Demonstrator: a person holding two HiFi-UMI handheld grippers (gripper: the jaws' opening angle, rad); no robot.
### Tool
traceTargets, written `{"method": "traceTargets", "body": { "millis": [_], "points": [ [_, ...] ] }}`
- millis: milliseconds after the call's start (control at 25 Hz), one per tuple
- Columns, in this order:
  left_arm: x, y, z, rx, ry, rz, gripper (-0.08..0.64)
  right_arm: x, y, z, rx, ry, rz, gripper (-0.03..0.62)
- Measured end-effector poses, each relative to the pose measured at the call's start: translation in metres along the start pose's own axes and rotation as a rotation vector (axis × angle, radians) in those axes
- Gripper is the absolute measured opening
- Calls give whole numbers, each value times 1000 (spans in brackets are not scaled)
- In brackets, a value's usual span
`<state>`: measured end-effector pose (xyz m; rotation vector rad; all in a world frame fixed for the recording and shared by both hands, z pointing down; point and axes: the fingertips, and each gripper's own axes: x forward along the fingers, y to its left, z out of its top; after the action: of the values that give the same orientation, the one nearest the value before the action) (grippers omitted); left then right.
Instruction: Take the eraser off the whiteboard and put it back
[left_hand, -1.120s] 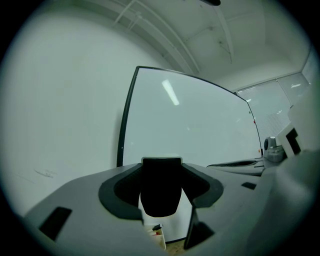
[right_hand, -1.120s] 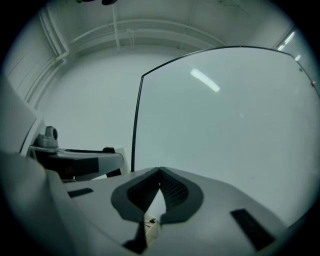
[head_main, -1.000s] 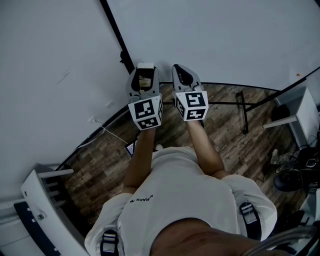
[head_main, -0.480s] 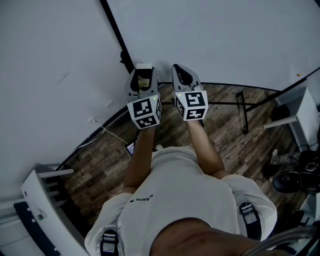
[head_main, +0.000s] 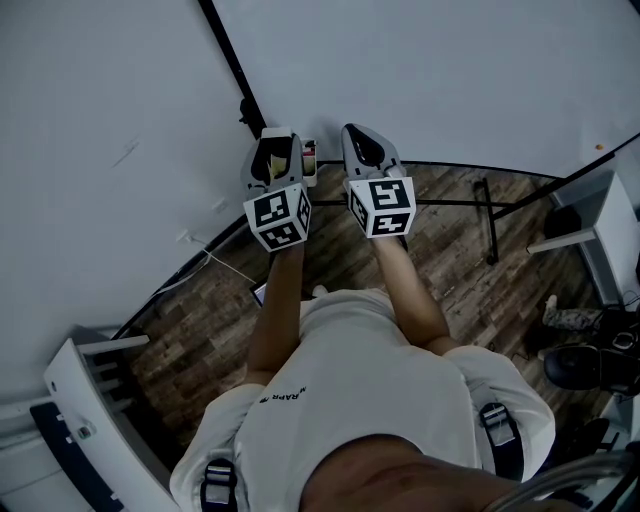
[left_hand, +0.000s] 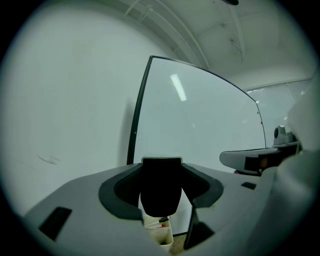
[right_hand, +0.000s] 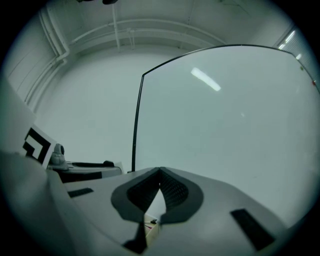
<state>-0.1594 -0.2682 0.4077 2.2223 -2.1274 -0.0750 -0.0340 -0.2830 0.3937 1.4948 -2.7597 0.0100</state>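
The whiteboard (head_main: 450, 70) fills the far side of the head view, its black frame edge (head_main: 230, 65) running down to the floor. My left gripper (head_main: 280, 138) points level at the board, shut on the eraser (left_hand: 160, 190). The eraser is a dark block with a pale top rim that fills the gap between the jaws. Under it, a small white marker tray (left_hand: 161, 234) holds markers; the head view shows the tray (head_main: 310, 160) between the two grippers. My right gripper (head_main: 360, 135) hangs beside the left, its jaws shut with nothing in them (right_hand: 160, 172).
Below lies a wood-plank floor (head_main: 200, 320) with a cable and the board stand's black legs (head_main: 488, 225). A white desk (head_main: 600, 225) and a dark chair (head_main: 580, 360) stand at the right, white furniture (head_main: 90, 410) at the lower left.
My left gripper has shifted left and a little down with the eraser, which uncovers the marker tray between the grippers. The right gripper has stayed put.
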Motion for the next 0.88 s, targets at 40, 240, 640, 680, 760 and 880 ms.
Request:
{"method": "traceTargets", "body": {
  "millis": [40,240,640,680,760,880],
  "points": [
    [0,1,-3,8,3,3,233,0,1,-1,0,1,1,12],
    [4,7,-16,34,25,9,233,1,2,-1,-1,3,2,12],
    [15,13,-44,33,69,7,233,2,0,-1,-5,4,-3,12],
    [15,13,-48,33,73,6,233,2,-1,-1,-5,3,-4,12],
    [17,16,-55,29,81,7,233,3,-1,-2,-5,5,-5,12],
    [18,19,-64,3,84,7,233,4,-2,-4,-7,10,-7,12]
  ]
}}
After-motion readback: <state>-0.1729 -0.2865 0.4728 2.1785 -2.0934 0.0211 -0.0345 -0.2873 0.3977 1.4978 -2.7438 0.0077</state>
